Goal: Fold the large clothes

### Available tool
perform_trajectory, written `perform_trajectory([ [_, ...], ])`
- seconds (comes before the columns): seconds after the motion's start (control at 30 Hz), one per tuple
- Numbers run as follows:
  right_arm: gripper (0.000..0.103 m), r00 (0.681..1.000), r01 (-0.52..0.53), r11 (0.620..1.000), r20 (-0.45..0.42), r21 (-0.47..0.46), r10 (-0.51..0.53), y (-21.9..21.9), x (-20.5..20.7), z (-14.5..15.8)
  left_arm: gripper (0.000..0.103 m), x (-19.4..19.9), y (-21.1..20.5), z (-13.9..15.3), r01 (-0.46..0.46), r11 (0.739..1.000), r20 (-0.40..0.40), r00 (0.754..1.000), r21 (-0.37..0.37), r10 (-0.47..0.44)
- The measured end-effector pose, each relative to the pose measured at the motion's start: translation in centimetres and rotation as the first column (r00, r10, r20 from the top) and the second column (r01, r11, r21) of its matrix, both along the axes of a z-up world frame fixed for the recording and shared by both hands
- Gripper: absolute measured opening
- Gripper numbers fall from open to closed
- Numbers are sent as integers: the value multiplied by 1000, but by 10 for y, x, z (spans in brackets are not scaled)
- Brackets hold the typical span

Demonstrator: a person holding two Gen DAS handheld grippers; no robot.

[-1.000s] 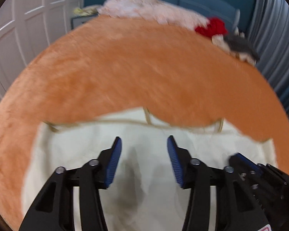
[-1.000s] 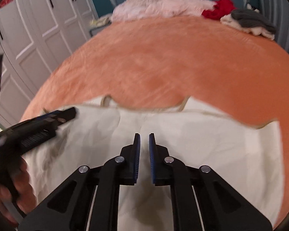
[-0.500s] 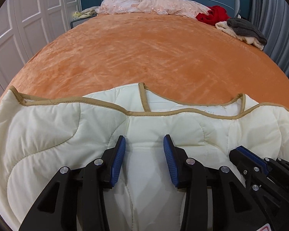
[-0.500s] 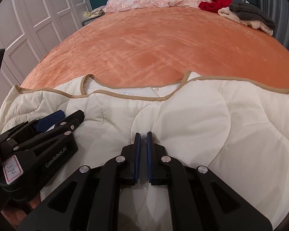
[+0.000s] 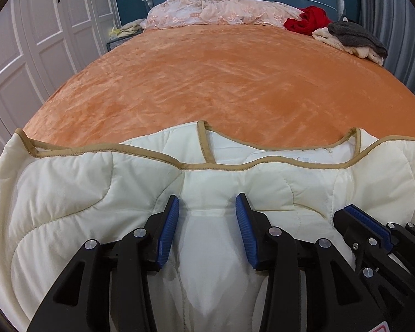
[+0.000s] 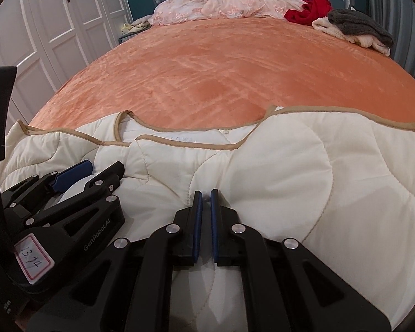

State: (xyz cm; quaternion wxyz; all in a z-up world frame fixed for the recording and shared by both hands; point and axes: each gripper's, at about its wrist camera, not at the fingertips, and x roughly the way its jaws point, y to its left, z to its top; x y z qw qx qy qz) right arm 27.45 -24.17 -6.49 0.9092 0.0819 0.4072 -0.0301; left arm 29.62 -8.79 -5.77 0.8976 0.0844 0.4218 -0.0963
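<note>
Left wrist view: cream quilted jacket is lying across near edge of orange bed, tan-trimmed neckline facing headboard. Left claw is gripping a thick bunch of padding, pads partway apart w/ fabric bulging between. Right claw is pinching a thin fold, nearly closed on it. Judging: light, puffy, soft, prob. slippery shell; will be springing back. Best hold is at tan binding/seams, not mid-panel.
</note>
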Motion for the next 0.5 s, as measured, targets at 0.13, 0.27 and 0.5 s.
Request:
perform_trajectory([
  [0.13, 3, 1000, 1, 1000, 9, -2, -1, 0, 0, -1, 41, 0, -1, -2, -2, 1000, 10, 1000, 10, 2],
  [0.27, 3, 1000, 4, 1000, 18, 0, -4, -1, 0, -3, 41, 0, -3, -3, -7, 1000, 19, 1000, 19, 6],
  [0.5, 3, 1000, 5, 1000, 6, 8, -5, -2, 3, -2, 41, 2, -4, -3, -7, 999, 5, 1000, 31, 7],
])
